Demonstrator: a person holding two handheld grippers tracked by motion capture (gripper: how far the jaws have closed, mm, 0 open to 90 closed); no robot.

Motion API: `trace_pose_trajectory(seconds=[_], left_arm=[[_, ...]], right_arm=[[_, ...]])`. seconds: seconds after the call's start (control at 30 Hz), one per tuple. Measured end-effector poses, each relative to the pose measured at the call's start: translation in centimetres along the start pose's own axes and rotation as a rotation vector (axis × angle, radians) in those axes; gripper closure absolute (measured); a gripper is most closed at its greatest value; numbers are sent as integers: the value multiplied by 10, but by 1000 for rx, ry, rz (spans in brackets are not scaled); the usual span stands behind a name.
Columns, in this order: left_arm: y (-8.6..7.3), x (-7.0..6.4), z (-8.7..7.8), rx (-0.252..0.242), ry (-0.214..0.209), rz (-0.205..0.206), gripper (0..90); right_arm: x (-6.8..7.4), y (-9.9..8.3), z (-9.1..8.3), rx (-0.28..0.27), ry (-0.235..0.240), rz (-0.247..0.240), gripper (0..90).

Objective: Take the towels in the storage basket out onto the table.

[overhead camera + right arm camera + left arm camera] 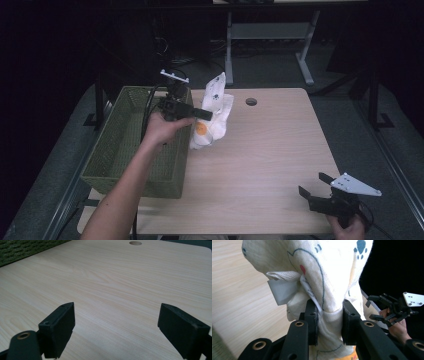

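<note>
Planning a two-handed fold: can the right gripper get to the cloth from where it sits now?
Probably yes: the right gripper is open, bare table lies between, and the cloth hangs from the left gripper.

High view: overhead, facing forward-down over whole table (270,150). Gripper views: close, low along jaws. Shared: tabletop, cable hole (135,243).

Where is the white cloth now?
In the high view, the white cloth hangs from the left gripper, above the table, beside the green basket.
</note>
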State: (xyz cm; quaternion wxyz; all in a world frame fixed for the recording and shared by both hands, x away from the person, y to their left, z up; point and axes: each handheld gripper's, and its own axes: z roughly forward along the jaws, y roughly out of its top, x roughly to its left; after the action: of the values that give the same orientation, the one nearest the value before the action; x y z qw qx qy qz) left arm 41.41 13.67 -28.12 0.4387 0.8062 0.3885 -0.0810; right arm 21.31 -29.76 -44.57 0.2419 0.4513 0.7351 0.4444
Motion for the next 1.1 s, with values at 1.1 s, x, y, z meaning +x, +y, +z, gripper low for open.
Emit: trace_pose_trajectory(seconds=[1.1], left_arm=[[-14, -18, 112, 73, -27, -2, 701]], right_arm=[[2, -1, 4, 24, 10, 1, 139]])
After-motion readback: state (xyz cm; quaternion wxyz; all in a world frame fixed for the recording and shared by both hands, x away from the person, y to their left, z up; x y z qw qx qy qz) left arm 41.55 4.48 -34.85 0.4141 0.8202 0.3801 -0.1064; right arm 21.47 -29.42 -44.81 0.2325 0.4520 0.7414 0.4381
